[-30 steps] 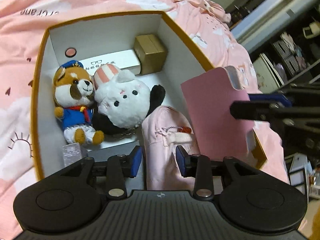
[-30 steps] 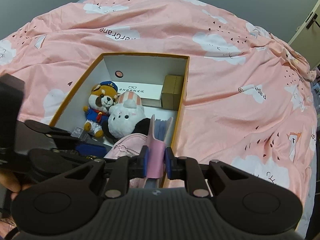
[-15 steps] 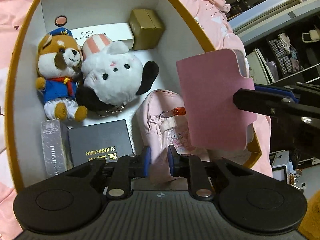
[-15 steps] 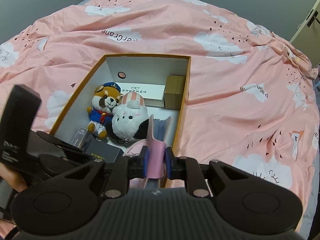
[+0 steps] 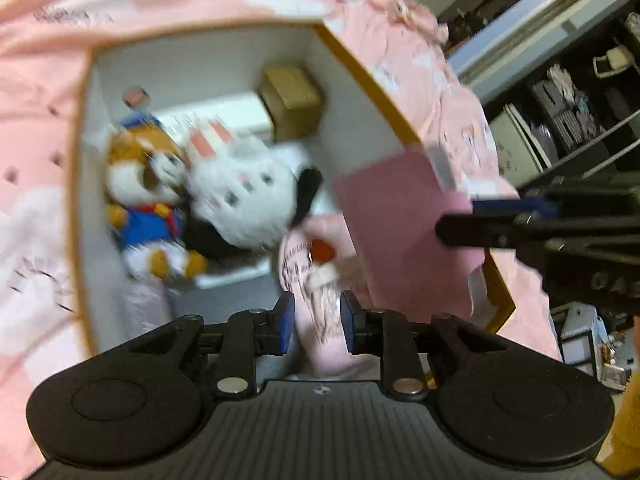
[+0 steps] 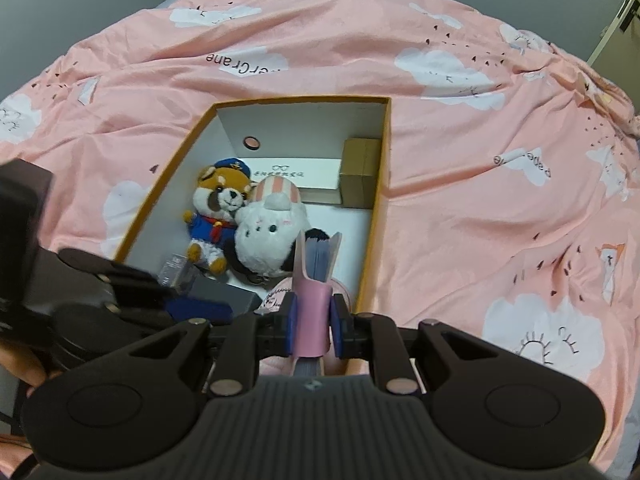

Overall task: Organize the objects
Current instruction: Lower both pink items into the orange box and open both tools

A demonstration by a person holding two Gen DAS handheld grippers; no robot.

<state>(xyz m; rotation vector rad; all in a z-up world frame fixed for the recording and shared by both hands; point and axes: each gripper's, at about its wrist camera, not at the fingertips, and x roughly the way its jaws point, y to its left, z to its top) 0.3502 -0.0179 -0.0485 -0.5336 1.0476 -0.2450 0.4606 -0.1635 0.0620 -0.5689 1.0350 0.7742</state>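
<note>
An orange-rimmed box (image 6: 382,152) lies on the pink bed. In it are a fox plush in blue (image 6: 218,208), a white plush (image 6: 270,236), a gold carton (image 6: 360,172), a white glasses case (image 6: 296,172), a dark box (image 6: 224,298) and a pink pouch (image 5: 320,280). My right gripper (image 6: 313,330) is shut on a pink booklet (image 6: 314,304), held upright over the box's near right corner; it shows in the left wrist view (image 5: 400,232). My left gripper (image 5: 314,322) is open, its fingers either side of the pink pouch's near end.
The pink cloud-print duvet (image 6: 480,160) surrounds the box. Shelves with clutter (image 5: 560,100) stand beyond the bed's right side in the left wrist view. A clear small box (image 6: 174,270) lies at the box's near left.
My left gripper has opened from nearly shut and moved quickly, blurring its view. The right gripper still holds the pink booklet, a little nearer the box.
</note>
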